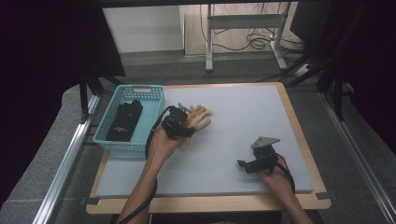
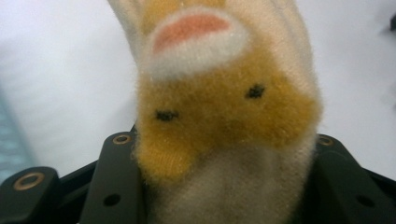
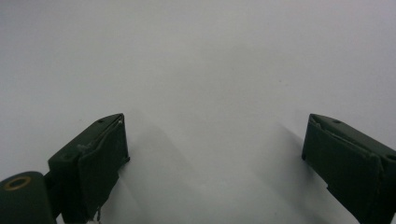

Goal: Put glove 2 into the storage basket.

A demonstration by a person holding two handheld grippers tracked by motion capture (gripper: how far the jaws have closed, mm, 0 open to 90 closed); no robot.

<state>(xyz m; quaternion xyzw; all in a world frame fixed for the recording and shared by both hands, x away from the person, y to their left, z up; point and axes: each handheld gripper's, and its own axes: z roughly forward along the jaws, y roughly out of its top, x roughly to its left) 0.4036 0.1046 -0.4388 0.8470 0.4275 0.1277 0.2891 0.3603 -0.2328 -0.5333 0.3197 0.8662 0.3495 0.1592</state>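
High view: left gripper (image 1: 183, 117) grips a cream-and-orange plush sock (image 1: 200, 119) above the grey mat (image 1: 243, 116), just right of the turquoise basket (image 1: 150, 114). Right gripper (image 1: 247, 164) rests apart, near the mat's front.
Left gripper view: jaws clamp the sock (image 2: 224, 116) on both sides.
Right gripper view: jaws wide apart, nothing between them.

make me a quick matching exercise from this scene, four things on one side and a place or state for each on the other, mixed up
Things:
1. plush toy
2. black item
3. right gripper
4. basket

Place or state:
a. open over the bare mat
b. lying inside the basket
c. clamped in the left gripper
d. at the table's left edge

Pairs: 1-c, 2-b, 3-a, 4-d
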